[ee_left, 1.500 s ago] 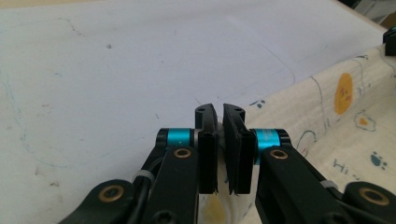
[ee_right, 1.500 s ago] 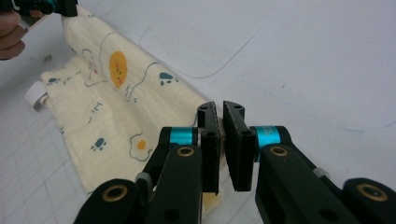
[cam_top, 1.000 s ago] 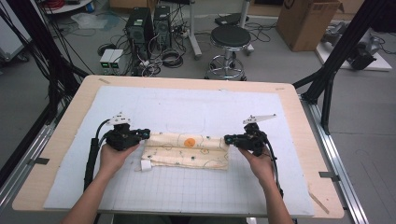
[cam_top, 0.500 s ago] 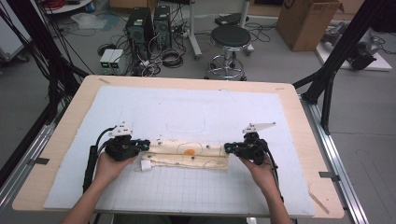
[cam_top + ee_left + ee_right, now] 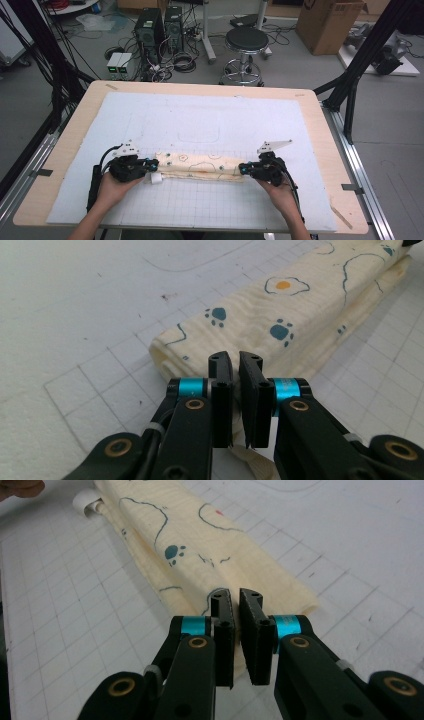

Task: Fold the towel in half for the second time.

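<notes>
Folded cloth (image 5: 200, 166) is lying as a long narrow strip across the near half of the white grid mat (image 5: 210, 120), which is covering most of the wooden table (image 5: 65, 150). The cloth is cream, printed with blue paw marks, thin blue squiggles and a fried-egg shape with an orange middle. It is lying flat on the mat, several layers thick, running side to side in the high view.

Left gripper (image 5: 150, 167) is sitting at the cloth's left end, the person's left hand (image 5: 112, 187) wrapped around its body. In the left gripper view (image 5: 235, 377) the two black jaws are standing nearly together, pinching an edge of the cloth (image 5: 280, 315); a bit of cream fabric is showing in the narrow gap and below the jaws.

Right gripper (image 5: 242, 169) is sitting at the cloth's right end, with the right hand (image 5: 280, 192) behind it. In the right gripper view (image 5: 235, 615) the jaws are likewise drawn narrow, clamping the near corner of the cloth (image 5: 200, 545), whose folded layers are running away from the camera.

A small white tag (image 5: 156, 179) is poking out at the cloth's near left corner, just beside the left gripper; it is also showing far off in the right gripper view (image 5: 90, 502).

Both grippers are facing each other along the cloth's length, low on the mat. A black cable (image 5: 95, 175) is trailing from the left gripper toward the near table edge. Beyond the table, a round stool (image 5: 247, 42) is standing on the floor.
</notes>
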Demonstrator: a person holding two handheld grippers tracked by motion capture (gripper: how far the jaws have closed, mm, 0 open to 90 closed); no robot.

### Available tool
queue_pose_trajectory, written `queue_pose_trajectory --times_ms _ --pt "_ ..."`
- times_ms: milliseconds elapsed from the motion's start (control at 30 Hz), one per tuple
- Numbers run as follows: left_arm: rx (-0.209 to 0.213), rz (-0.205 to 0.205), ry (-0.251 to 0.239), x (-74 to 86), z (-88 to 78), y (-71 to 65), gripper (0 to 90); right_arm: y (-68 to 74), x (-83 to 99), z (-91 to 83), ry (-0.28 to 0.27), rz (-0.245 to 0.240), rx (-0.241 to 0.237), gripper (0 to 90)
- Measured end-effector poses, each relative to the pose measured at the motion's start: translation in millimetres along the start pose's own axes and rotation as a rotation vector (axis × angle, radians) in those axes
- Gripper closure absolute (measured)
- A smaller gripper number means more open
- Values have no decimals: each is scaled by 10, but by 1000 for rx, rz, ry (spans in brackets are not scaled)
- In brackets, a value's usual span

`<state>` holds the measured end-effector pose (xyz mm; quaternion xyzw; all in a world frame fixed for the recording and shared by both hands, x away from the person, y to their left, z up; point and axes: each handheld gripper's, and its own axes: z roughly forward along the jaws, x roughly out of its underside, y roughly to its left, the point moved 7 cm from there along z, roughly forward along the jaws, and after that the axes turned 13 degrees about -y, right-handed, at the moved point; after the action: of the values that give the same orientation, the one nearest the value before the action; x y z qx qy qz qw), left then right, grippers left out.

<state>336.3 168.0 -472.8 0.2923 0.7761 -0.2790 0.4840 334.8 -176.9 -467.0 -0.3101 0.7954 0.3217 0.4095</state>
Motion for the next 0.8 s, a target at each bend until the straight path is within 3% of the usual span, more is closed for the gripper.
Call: queue_pose_trajectory --times_ms 533,667,800 --pt "20 -1 20 131 -80 -89 802 53 195 -31 18 1 -12 826" --pt "16 -15 4 99 -98 -89 698 63 176 -48 1 15 -5 716" --pt "19 -28 -50 -15 -162 -83 609 117 42 -115 -61 14 -35 599"
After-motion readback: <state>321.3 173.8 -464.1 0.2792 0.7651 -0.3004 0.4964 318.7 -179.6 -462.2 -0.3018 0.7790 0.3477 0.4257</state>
